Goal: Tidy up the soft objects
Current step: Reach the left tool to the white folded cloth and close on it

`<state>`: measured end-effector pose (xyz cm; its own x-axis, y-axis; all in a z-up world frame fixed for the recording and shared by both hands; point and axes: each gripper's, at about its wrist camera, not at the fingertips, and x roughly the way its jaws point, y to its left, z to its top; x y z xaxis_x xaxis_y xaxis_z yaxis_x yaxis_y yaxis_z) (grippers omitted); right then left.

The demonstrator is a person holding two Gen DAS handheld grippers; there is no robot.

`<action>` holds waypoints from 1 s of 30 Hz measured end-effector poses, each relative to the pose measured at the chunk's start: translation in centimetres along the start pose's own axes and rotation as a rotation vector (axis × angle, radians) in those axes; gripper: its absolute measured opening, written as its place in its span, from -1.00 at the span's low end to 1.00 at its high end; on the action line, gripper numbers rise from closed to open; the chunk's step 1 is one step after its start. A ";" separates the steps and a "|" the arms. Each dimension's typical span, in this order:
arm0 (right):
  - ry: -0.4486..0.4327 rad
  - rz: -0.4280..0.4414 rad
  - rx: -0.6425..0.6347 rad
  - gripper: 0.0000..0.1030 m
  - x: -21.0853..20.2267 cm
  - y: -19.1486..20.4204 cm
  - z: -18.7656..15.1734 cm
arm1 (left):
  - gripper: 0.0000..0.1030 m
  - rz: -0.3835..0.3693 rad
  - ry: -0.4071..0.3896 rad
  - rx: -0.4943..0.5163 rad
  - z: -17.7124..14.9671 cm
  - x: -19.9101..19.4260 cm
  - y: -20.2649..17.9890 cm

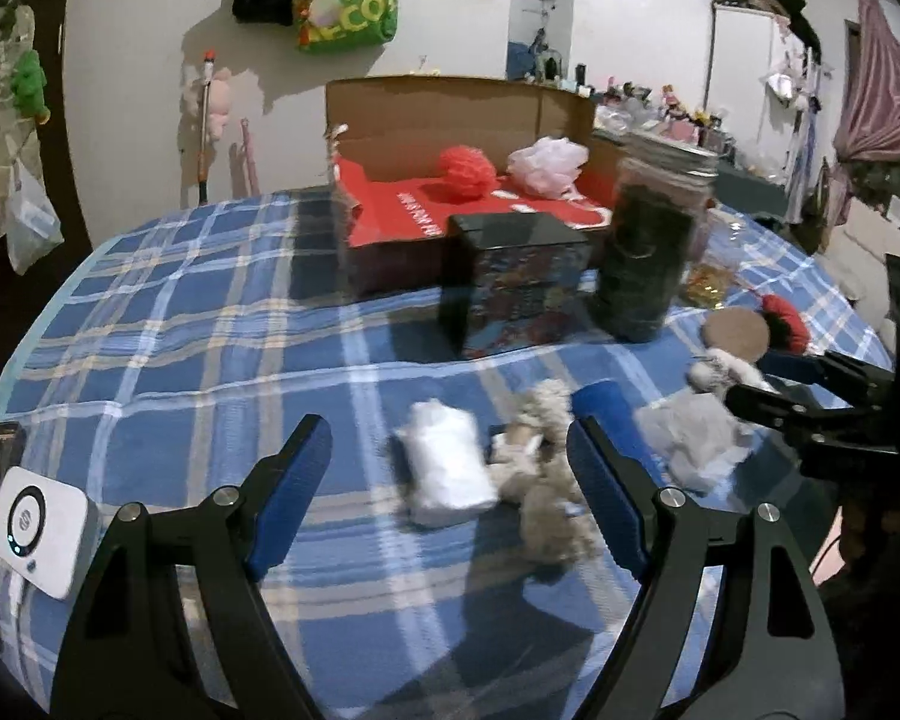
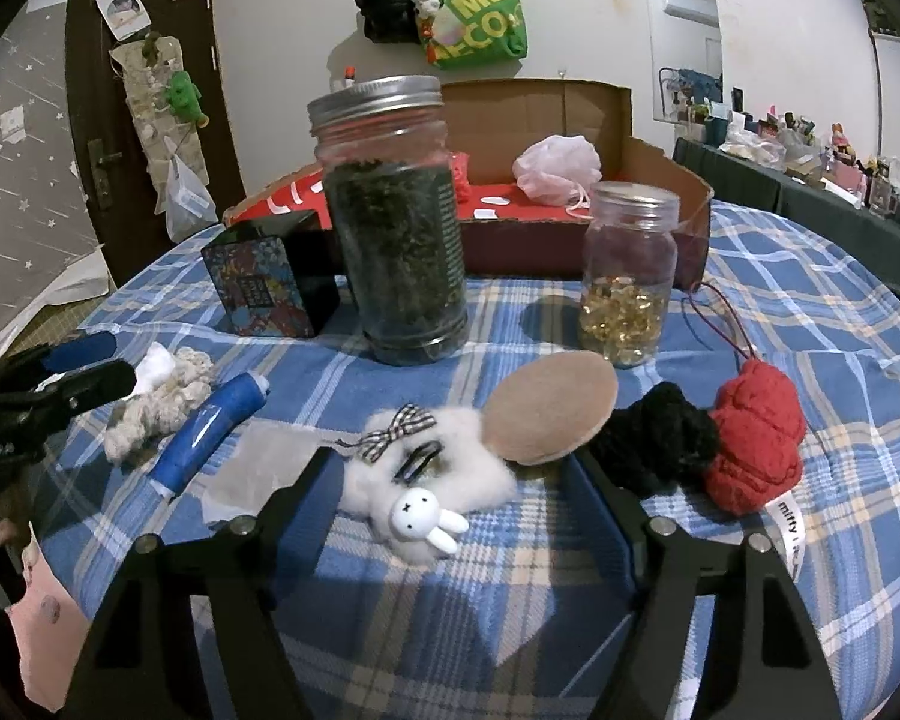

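Observation:
My left gripper is open over the blue plaid cloth, with a white soft roll and a beige crochet piece lying between its fingers; both also show in the right wrist view. My right gripper is open around a white fluffy pouch with a bunny charm. A tan felt oval, a black knit piece and a red knit ball lie right of it. A red-lined cardboard box holds a red pouf and a pink pouf.
A dark patterned box, a tall jar of dark leaves and a small jar of gold capsules stand mid-table. A white device lies at the left edge. A grey cloth lies right of my left gripper.

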<state>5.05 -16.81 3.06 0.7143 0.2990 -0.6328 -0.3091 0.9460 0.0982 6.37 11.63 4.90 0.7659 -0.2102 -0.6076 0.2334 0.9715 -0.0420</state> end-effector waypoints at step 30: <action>-0.051 -0.005 -0.077 -0.22 -0.6 1.4 -0.5 | -0.72 -0.111 0.095 0.028 -0.4 2.0 0.1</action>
<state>3.89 -15.73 3.17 0.7463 0.3022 -0.5931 -0.3516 0.9355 0.0343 7.69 11.39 3.36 0.6745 -0.3034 -0.6731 0.3312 0.9391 -0.0915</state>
